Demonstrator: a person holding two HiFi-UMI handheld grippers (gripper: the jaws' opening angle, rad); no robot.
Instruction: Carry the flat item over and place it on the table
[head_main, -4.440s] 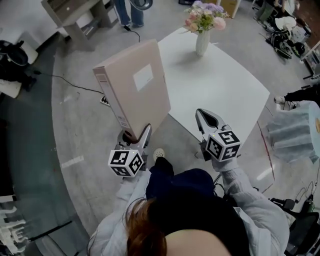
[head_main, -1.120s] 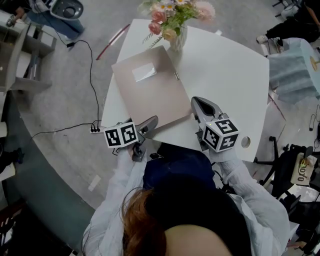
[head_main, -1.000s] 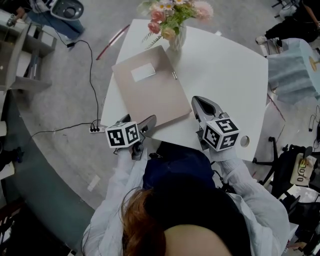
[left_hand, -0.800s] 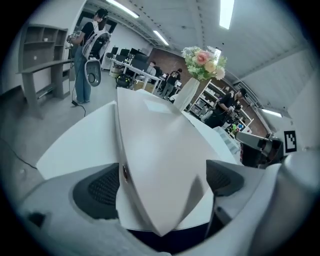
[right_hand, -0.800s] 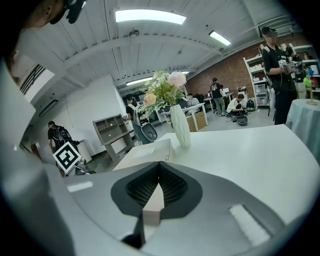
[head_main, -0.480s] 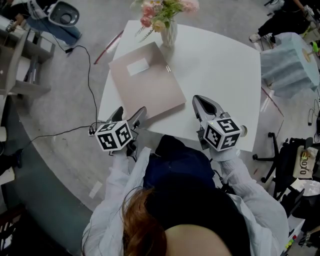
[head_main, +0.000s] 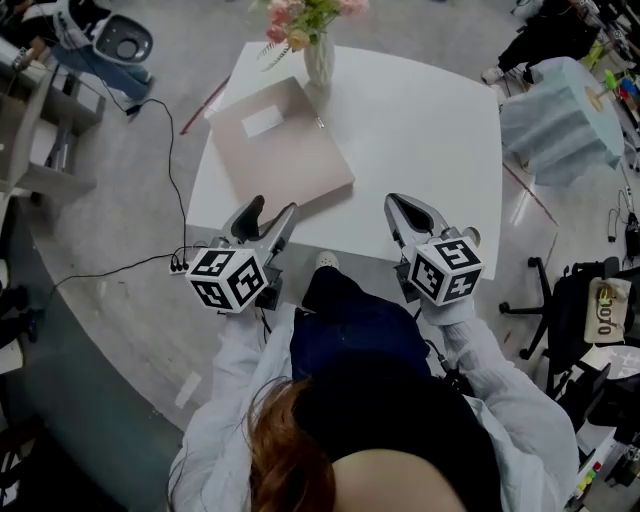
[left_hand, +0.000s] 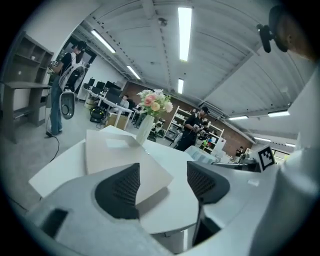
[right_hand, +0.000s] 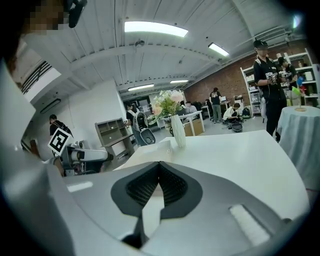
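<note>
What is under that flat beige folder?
Only the white table shows under the folder, which lies flat on it. Nothing rests on top but its white label. Anything directly beneath is covered.

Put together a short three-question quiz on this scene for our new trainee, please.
1. True or false: the right gripper grips the folder.
2. The folder lies: A) flat on the white table, B) on the floor, C) leaning upright against a chair.
3. Fill in: the table also carries a ____ of flowers near the folder's far corner.

Key:
1. False: its jaws are shut on nothing.
2. A; the left gripper is clear of it, jaws closing with nothing between them.
3. vase.
</note>
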